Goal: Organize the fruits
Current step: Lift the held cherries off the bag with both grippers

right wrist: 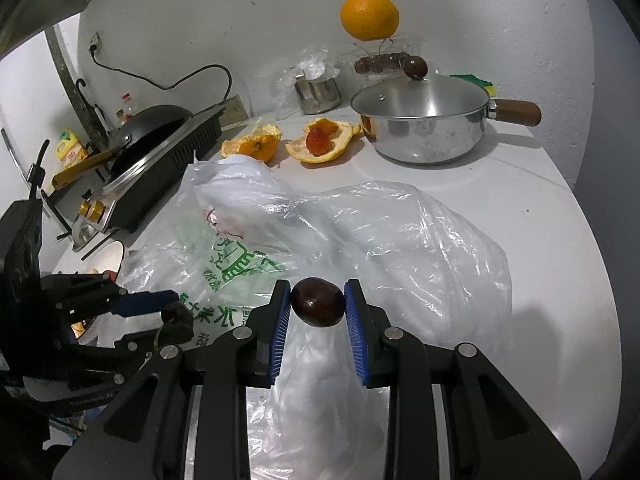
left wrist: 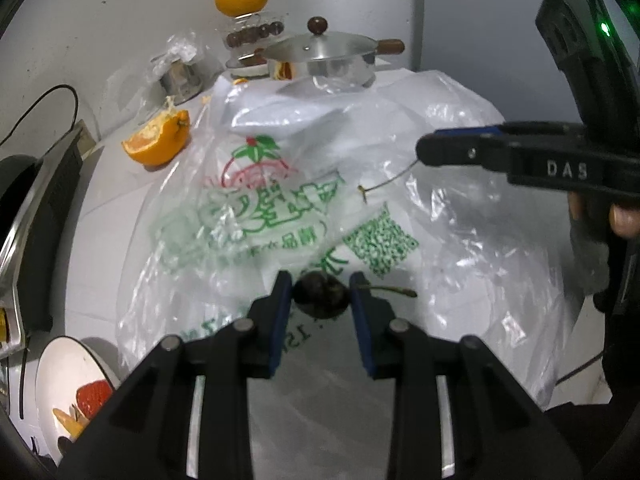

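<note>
While the left gripper point(left wrist: 320, 294) is pinching a dark cherry point(left wrist: 320, 295) in its jaws, the right gripper point(right wrist: 317, 300) is clamping a second dark cherry point(right wrist: 318, 301) the same way. Both are hanging above a crumpled plastic bag point(right wrist: 360, 232) that is lying on the white surface point(right wrist: 540, 208), with a lidded steel pot point(right wrist: 424, 128) sitting beyond it.

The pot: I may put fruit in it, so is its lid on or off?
On. The lid sits flat on the pot, knob up.
</note>
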A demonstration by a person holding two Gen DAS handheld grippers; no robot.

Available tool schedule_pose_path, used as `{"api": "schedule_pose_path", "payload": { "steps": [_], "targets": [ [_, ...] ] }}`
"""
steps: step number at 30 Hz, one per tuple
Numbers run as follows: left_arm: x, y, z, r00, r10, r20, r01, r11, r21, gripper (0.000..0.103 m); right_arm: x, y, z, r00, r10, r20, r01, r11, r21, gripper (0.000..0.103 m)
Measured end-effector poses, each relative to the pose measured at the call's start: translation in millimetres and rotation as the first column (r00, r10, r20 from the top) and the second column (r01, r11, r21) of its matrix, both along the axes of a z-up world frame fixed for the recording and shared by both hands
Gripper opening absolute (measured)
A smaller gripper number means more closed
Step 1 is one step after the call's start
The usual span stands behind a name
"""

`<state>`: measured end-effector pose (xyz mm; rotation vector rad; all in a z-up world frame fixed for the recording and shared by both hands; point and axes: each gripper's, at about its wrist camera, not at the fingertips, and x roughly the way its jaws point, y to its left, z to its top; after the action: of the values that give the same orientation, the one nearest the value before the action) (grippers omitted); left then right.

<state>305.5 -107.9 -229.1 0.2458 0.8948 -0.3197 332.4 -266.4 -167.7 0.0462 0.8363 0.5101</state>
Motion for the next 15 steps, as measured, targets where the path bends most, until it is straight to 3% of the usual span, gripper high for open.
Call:
{"api": "schedule_pose_path", "payload": {
  "steps": [15],
  "targets": [
    [-30.1, 11.2, 31.4, 0.997, 0.019, 0.08, -0.016, 0.999, -0.04, 0.031, -30.5, 9.7, 29.7, 0.998, 0.004, 0.068, -0.003, 1.0, -0.007, 0.03]
  ]
}}
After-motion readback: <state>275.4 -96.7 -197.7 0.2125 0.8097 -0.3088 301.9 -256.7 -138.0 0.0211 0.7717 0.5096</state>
